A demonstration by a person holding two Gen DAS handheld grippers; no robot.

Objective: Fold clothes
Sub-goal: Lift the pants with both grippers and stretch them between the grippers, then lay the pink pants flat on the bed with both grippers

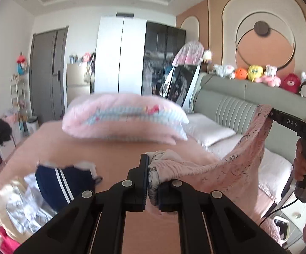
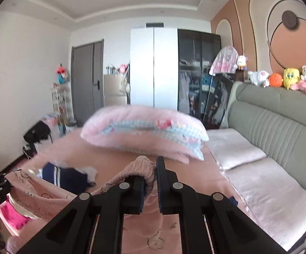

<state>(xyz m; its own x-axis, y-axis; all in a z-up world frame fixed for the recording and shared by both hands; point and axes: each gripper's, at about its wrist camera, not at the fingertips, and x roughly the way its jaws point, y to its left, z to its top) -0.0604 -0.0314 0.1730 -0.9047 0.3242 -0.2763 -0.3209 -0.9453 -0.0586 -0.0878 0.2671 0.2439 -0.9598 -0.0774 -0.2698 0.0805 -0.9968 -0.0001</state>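
Left gripper (image 1: 153, 182) and right gripper (image 2: 150, 182) both clamped on pink garment (image 1: 233, 165), stretched above bed (image 1: 115, 148); no containers visible.

Both wrist views near level above the bed (image 1: 115, 154), sharing folded quilt (image 2: 144, 131), wardrobe (image 1: 121, 57).

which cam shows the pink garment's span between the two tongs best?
Left wrist. There the pink garment runs from the left tongs up to the right tongs, both ends visible. The right wrist view shows the bunched edge in its own tongs and a drape toward the left tongs at the frame edge, partly cropped.
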